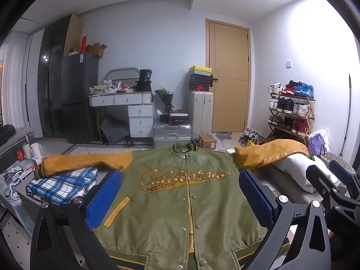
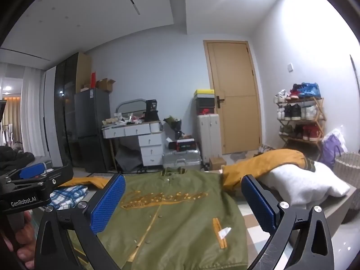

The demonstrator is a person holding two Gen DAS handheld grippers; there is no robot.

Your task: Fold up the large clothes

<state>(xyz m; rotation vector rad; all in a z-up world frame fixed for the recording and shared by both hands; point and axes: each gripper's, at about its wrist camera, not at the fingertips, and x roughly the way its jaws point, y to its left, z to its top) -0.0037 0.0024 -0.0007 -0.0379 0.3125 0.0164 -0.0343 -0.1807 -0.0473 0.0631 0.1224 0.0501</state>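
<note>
- The left claw [image 1: 180, 193] stands spread wide, its blue pads [image 1: 104, 196] far apart, with nothing pinched between them.
- The right claw [image 2: 183, 200] is spread just as wide and grips nothing; its blue pads [image 2: 108, 202] frame the jacket from above.
- The green jacket [image 1: 180, 202] lies flat, front up and snapped closed, straight ahead of and below both claws, its hem nearest them and its collar at the far end.
- Gold "California" lettering [image 1: 184, 177] runs across the chest, between the left claw's pads as that camera sees it.
- The jacket's mustard sleeve [image 1: 83, 163] stretches out beyond the left claw's left pad, lying over a folded blue plaid cloth [image 1: 60, 184].
- The other mustard sleeve [image 2: 265, 164] rises beyond the right claw's right pad, draped onto a white pillow [image 2: 299, 184].
- In the right wrist view the left claw's black body [image 2: 29, 193] sits off to the left, with a person's fingers [image 2: 22, 243] wrapped below it.
- Far ahead of both claws stand a wooden door [image 1: 229, 76], a shoe rack [image 1: 290, 110] and a white drawer unit [image 1: 135, 110].
</note>
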